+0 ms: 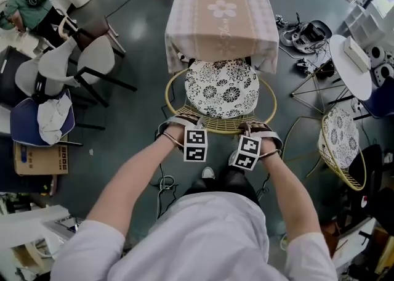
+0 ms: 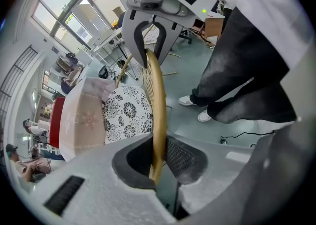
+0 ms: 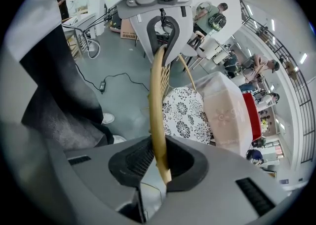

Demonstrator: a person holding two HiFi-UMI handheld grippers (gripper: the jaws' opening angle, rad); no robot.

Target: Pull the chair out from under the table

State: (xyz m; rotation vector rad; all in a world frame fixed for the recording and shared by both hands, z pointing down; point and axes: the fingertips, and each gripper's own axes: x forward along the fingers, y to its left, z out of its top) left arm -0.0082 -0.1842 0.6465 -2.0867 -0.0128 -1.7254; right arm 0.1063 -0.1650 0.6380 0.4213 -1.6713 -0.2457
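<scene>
The fingers (image 2: pixel 183 157) of the left gripper (image 2: pixel 158 164) are clamped on the gold rim (image 2: pixel 157 95) of the chair (image 1: pixel 217 126), and the rim runs straight between the pads. The fingers (image 3: pixel 132 159) of the right gripper (image 3: pixel 160 162) are closed on the same rim, a little further along it. Both grippers point steeply down, side by side, at the near edge of the chair's back. The floral cushion (image 1: pixel 223 89) lies mostly in the open, but its far edge sits under the hem of the cloth-covered table (image 1: pixel 221 15). The pull therefore appears to be under way but incomplete. The grasp is made, and the chair remains to be drawn toward the person until the seat is clear of the table.
</scene>
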